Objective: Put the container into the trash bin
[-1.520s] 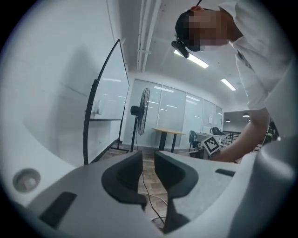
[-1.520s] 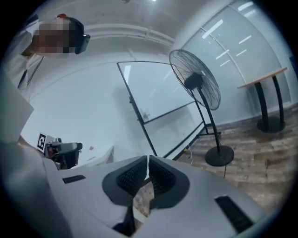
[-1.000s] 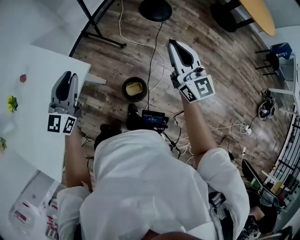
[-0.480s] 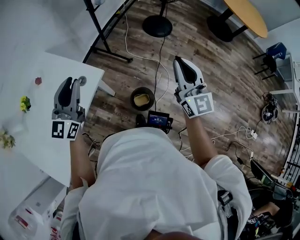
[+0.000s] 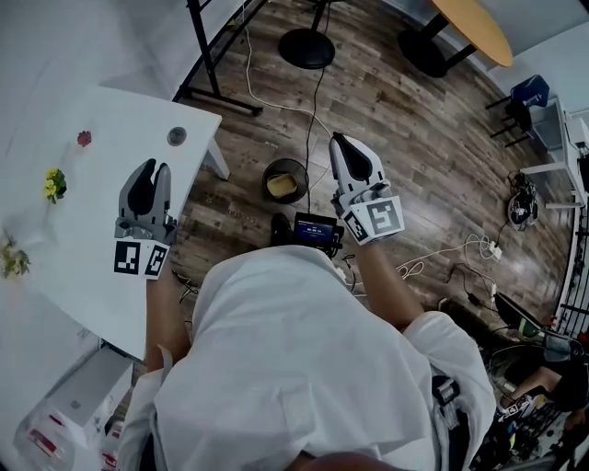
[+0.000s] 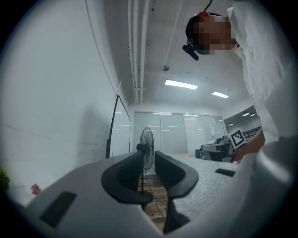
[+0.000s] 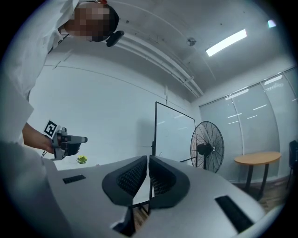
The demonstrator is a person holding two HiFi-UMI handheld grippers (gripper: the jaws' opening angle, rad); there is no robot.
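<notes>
A black round trash bin (image 5: 285, 181) stands on the wooden floor with a yellowish container (image 5: 281, 185) lying inside it. My left gripper (image 5: 152, 168) hovers over the white table (image 5: 92, 239), left of the bin. Its jaws are opening, with a narrow gap and nothing between them; through the left gripper (image 6: 149, 157) I see only a distant fan. My right gripper (image 5: 339, 141) is held above the floor just right of the bin. In its own view the right gripper (image 7: 147, 161) is shut, pads together and empty.
The white table carries a yellow flower (image 5: 53, 184), a red bit (image 5: 84, 138) and a grey disc (image 5: 176, 136). On the floor are a black device with a screen (image 5: 315, 230), cables (image 5: 308, 101), a fan base (image 5: 306, 48) and black stand legs (image 5: 212, 64). A round wooden table (image 5: 474, 28) is at the far right.
Both grippers have swung across the room. The left one now sits farther in over the table, and the right one has come closer to the bin. Neither holds anything.
</notes>
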